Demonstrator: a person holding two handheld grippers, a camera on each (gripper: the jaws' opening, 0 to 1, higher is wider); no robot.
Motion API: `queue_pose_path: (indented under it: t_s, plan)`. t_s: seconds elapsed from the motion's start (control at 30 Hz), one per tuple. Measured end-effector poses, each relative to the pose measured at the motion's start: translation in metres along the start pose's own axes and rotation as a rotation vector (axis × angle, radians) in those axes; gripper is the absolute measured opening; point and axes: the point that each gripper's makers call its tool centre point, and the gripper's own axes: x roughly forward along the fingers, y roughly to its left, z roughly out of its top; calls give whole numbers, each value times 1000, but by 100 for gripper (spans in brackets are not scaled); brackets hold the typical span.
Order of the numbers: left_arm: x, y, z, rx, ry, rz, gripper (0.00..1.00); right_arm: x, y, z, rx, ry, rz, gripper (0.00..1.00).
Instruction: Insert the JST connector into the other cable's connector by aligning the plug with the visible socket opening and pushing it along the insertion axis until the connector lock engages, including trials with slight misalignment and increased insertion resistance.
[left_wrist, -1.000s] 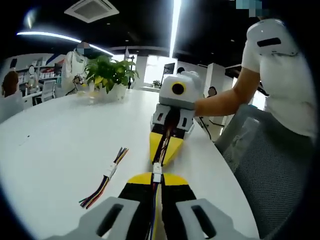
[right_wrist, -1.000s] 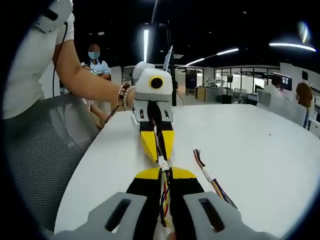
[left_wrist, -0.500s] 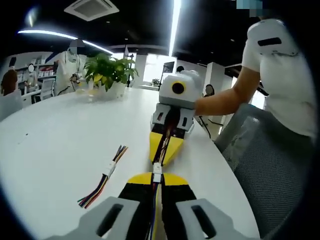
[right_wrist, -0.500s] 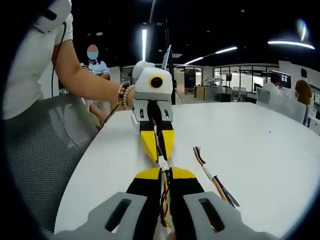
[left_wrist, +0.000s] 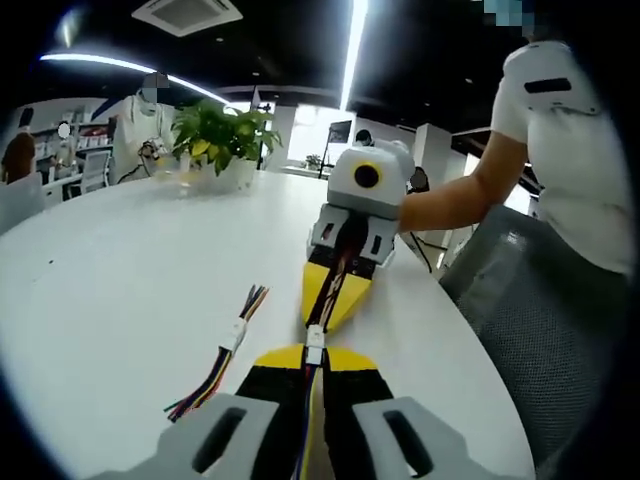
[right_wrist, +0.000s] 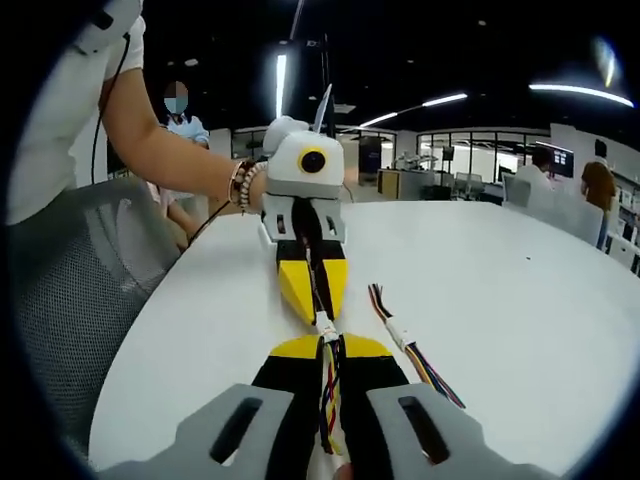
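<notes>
The white connector (left_wrist: 314, 338) sits right between the two yellow jaw tips, above the white tabletop (left_wrist: 110, 290). In the left gripper view it lies at the tip of the left hand-held gripper (left_wrist: 313, 362), whose black-and-yellow jaws are closed on a cable (left_wrist: 307, 420) of coloured wires running back toward the camera. Facing it tip to tip is the right hand-held gripper (left_wrist: 335, 310), its yellow jaws pinched to a point on its own cable (left_wrist: 337, 270), which leads up between them. The two connector halves meet at the white block; whether the lock has caught is too small to tell.

In the right gripper view the same joint (right_wrist: 325, 326) shows from the other side: the right hand-held gripper (right_wrist: 327, 350) is clamped on its wires, and the left hand-held gripper (right_wrist: 313, 300) points in from the far side, held by a person's hand (right_wrist: 255, 190) with a beaded bracelet at the wrist.

A spare cable (left_wrist: 222, 355) with a white connector at its middle lies flat on the tabletop just beside the grippers, apart from them; it also appears in the right gripper view (right_wrist: 405, 340).

Further off, a potted plant (left_wrist: 222, 140) stands on the tabletop. A grey mesh chair (left_wrist: 540, 330) is at the table's edge beside the person in a white shirt (left_wrist: 570, 150). Other people sit in the office behind.
</notes>
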Motion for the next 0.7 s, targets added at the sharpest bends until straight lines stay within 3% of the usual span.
queue_pose_path:
  t_s: [0.27,0.7]
  plan:
    - [7,15,-2,-10,-5,10,0,1,-16,-7,7,-1,-36,2]
    - [12,24,-9,-49,-26,18,0,6,-24,-14,30,-1,-47,2]
